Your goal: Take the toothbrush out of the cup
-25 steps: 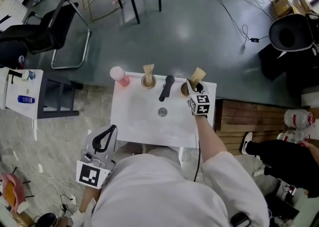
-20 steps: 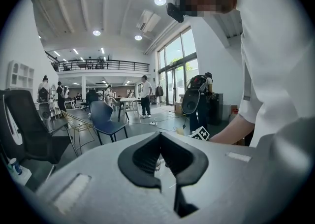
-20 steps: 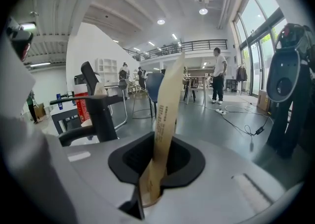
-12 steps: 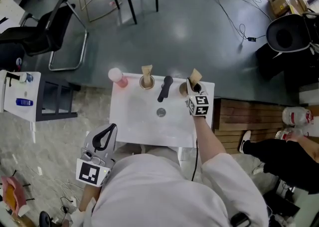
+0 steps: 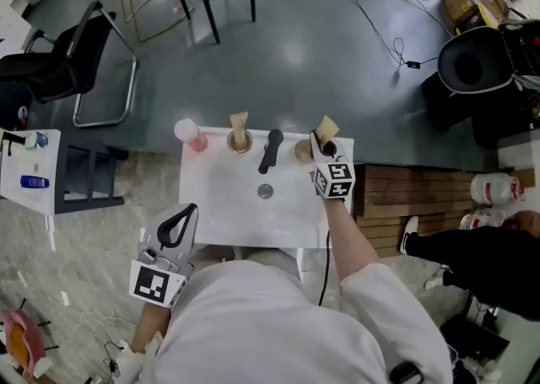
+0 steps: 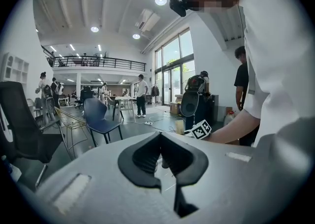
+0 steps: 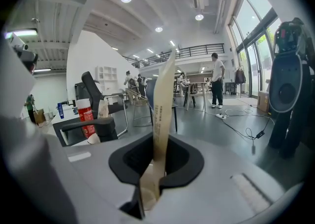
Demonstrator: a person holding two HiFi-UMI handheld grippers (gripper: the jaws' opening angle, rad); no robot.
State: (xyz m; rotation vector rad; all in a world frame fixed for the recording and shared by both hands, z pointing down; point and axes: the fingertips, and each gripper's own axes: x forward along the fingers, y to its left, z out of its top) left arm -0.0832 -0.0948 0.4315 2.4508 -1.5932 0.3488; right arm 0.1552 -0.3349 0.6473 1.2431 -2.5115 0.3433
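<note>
right gripper [image 7: 160, 142] has just been closing — jaws now narrow, pinching the wrapped toothbrush [image 7: 165, 95] beside the cup [image 5: 302, 152]; left gripper [image 6: 160, 142] closed tight, empty.

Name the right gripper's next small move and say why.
Probably raise the right gripper straight up. Its jaws have just been closing and now clamp the paper-wrapped toothbrush, whose lower end seems to sit at the cup on the white table, so a vertical pull should clear the rim.

right hand-held gripper [image 5: 321, 148] | jaws have just been closing | clamped on wrapped toothbrush [image 5: 326, 127] between them
</note>
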